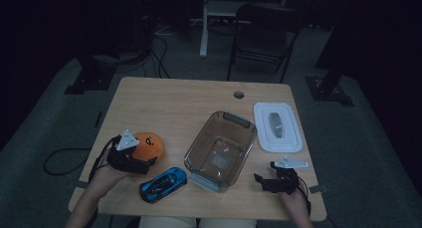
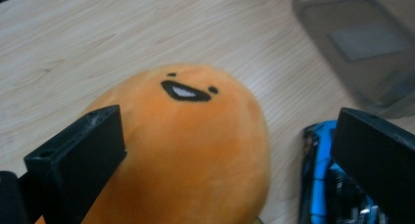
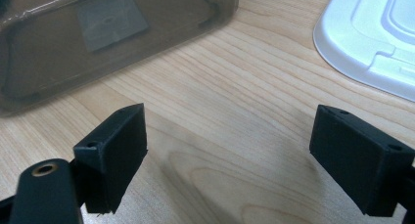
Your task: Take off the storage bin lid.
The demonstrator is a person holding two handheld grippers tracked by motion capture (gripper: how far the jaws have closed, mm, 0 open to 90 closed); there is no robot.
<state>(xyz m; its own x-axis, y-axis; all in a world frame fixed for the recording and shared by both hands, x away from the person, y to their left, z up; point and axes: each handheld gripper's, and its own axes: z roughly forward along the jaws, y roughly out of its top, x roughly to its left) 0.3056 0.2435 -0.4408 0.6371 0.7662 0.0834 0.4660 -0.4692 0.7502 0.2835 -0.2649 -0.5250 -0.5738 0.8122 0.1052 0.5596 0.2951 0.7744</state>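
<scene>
— Left side?
— Left gripper (image 1: 149,161) down at the orange plush toy (image 1: 148,145), fingers (image 2: 78,158) spread wide, one on either flank of the toy. Near finger seemingly against the plush; far finger clear of it, out over the blue toy car (image 2: 320,185). Nothing clamped.
— And the plush itself?
— Resting on the worktop (image 1: 164,106), near its left front part, small black face turned up. Blue toy car just beside it, toward the front edge.
— Right side?
— Right gripper (image 1: 262,180) low over bare wood at the right front corner, fingers (image 3: 115,153) wide apart, holding nothing.
— Other things close by?
— Clear smoky container (image 1: 221,143) in the middle, open and without contents, between the two grippers. White lid (image 1: 277,127) flat on the worktop just right of it, beyond the right gripper.
— Touching anything, that right gripper?
— Can't tell whether resting on the wood or just above it.
</scene>
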